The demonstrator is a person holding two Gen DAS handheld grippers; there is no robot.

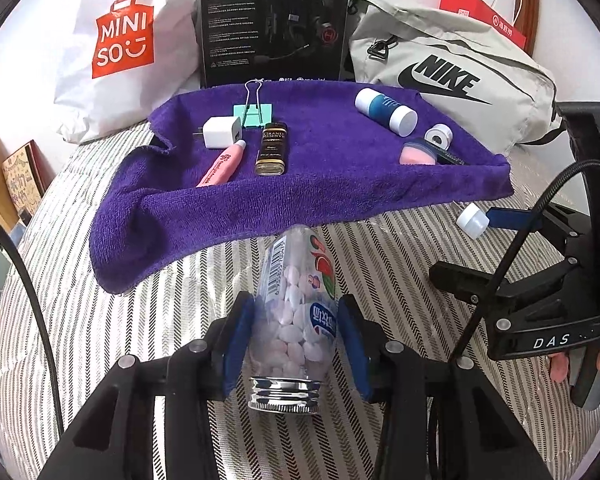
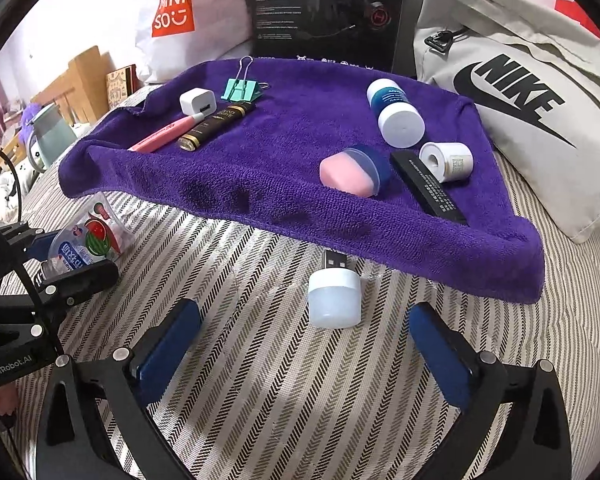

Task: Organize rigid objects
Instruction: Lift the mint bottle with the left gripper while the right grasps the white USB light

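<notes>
Purple terry towel (image 2: pixel 300 168) lies spread over a striped woven bed cover (image 2: pixel 260 380), and most of the small things rest on it. At its left end sit a white cube-shaped USB charger (image 2: pixel 198 101), a mint-green binder clip (image 2: pixel 242 89), a pink pen-like tube (image 2: pixel 166 133) and a dark, gold-lettered slim bottle (image 2: pixel 216 124), the tube and bottle lying side by side. Toward the right end lie a white and blue cylindrical bottle (image 2: pixel 394 112) on its side, a small white roll (image 2: pixel 446 160), a flat black stick with fine white print (image 2: pixel 428 188) and a pink pad in a dark blue case (image 2: pixel 354 172), which is just beside the stick.

Left tongs (image 1: pixel 296 344) pinch a clear plastic bottle of pale candy tablets (image 1: pixel 296 300), their blue pads pressed to both its sides; the bottle lies over the striped cover just in front of the towel's near edge, its silver screw cap pointing toward the camera.

Right tongs (image 2: pixel 306 360) stand spread wide and hold nothing. Between and just ahead of their blue pads, a small white USB plug light (image 2: pixel 334 296) rests on the striped cover, its metal plug touching or just under the towel's hem.

Behind the towel lean a white shopping bag with a red logo (image 1: pixel 112 40), a black headset box (image 1: pixel 274 20) and a grey fabric bag with black lettering (image 1: pixel 452 76).
</notes>
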